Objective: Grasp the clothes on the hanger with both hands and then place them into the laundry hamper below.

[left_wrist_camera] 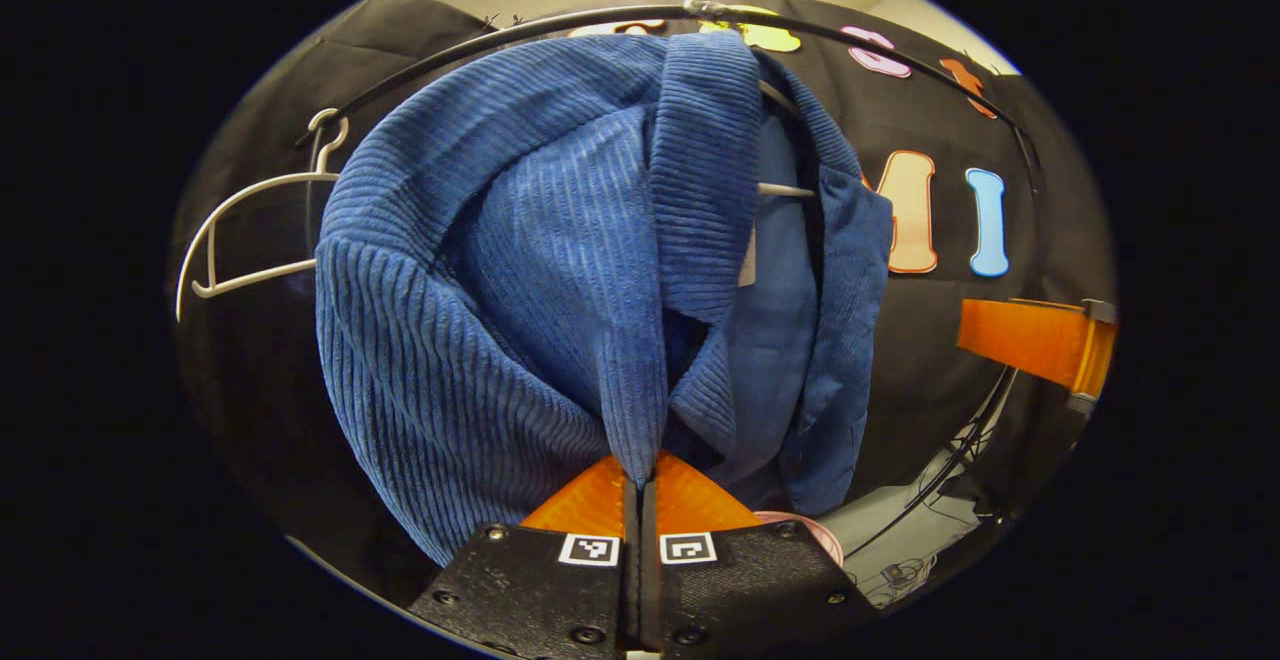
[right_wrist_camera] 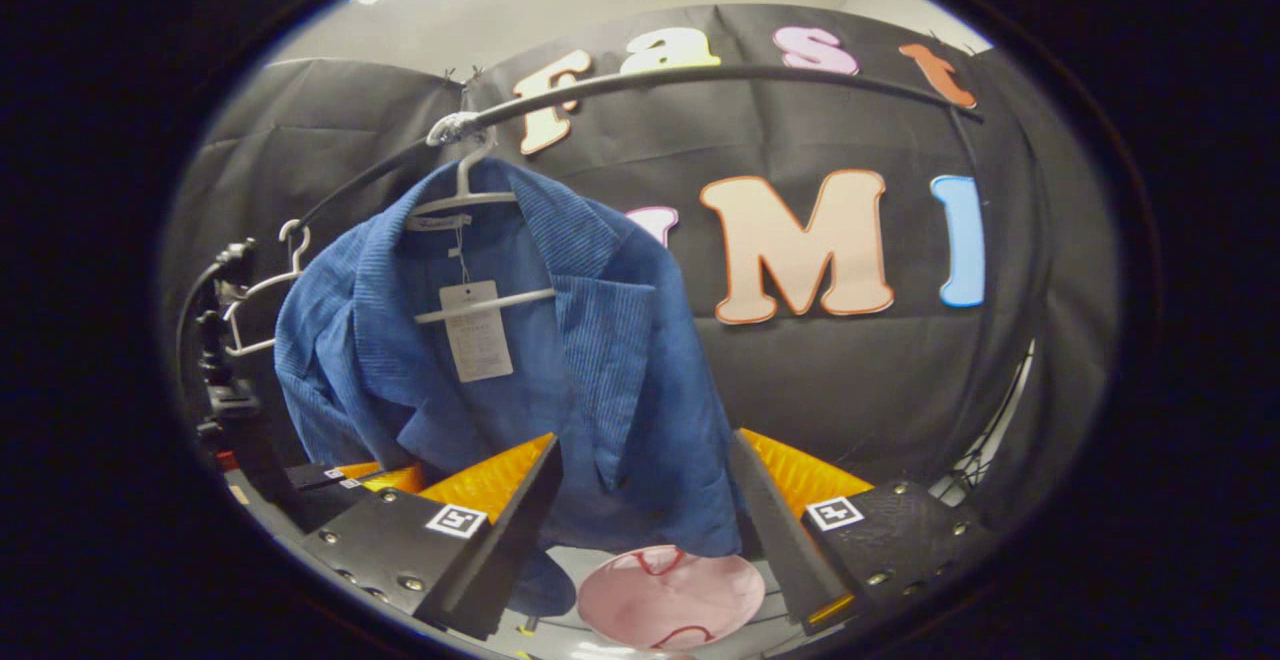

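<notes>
Your left gripper (left_wrist_camera: 640, 470) is pinching a fold of the blue jacket (left_wrist_camera: 520, 270), its orange fingers pressed together on the corduroy. Your right gripper (right_wrist_camera: 645, 480) is spread wide, with the jacket's lower hem hanging between its fingers; whether either touches the cloth is unclear. The jacket hangs on a white hanger (right_wrist_camera: 470, 195) from the black rail (right_wrist_camera: 700, 75). A second hanger (left_wrist_camera: 250, 230) hangs beside it. The pink hamper (right_wrist_camera: 670, 595) sits below the jacket.

Left gripper (left_wrist_camera: 641, 470) jaws pinching blue jacket (left_wrist_camera: 560, 270) fold.
</notes>
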{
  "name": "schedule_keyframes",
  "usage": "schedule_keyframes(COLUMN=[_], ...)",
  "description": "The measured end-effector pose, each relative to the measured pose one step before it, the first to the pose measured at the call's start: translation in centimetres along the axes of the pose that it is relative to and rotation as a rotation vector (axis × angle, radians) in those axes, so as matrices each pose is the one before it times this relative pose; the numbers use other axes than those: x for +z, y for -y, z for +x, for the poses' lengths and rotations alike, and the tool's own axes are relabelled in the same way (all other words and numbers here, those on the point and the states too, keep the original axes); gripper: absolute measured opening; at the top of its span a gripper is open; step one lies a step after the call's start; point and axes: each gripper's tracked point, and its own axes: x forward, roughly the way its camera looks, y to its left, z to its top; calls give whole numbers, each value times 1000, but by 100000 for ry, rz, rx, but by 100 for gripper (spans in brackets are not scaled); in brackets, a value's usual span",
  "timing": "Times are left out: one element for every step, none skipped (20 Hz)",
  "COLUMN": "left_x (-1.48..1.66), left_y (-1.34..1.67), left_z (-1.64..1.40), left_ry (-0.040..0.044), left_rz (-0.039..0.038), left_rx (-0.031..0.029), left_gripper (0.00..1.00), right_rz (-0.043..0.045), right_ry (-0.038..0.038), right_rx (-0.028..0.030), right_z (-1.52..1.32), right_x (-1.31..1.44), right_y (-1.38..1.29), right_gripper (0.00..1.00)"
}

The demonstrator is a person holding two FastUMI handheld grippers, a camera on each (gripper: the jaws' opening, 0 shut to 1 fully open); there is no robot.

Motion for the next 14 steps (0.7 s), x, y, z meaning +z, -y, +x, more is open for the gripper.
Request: schedule_keyframes(left_x=[174,65,196,57,5,40,205,302,451,58,196,180,158,119], left_y=[-493,-359,-73,-17,-158,58,24,92,39,-129,-109,-316,-263,-236], left_z=[-483,-449,-413,-515,-639,-449,-528,-557,-378,-414,-217,-210,-175,-165], left_ry=[480,-88,469,671,472,1128,869,1754,1734,111,86,-15,49,-218], left_rz=[527,-296,-371,-329,179,57,179,-819,-1480,-1302,-576,-243,-267,-153], left_rx=[617,-202,-773,-636,-278,-998,-1165,-1853,-1697,-850,-225,257,486,402], left_gripper=[1,0,1,0,1,0,0,0,0,0,0,0,0,0], right_rz=[574,30,-242,-377,-425,-385,-561,-979,-1179,-721,-697,-529,-288,10], right_ry=[-488,-968,-602,-294,-493,-287,-68,-594,-339,97,1017,1353,1322,783], right_rx=[778,255,528,470,1191,884,1091,780,212,635,-130,-1016,-1297,-1333], right_z=[988,867,792,779,682,608,702,689,678,648,951,762,807,919], right_x=[31,-249,-37,-90,-170,-193,-166,-230,-194,-48,280,467,442,257], right_y=[-235,-101,-134,-255,-409,-507,-432,-445,-147,-327,-111,241,317,523], right_gripper=[100,100,96,100,100,100,96,100,100,100,96,96,96,100])
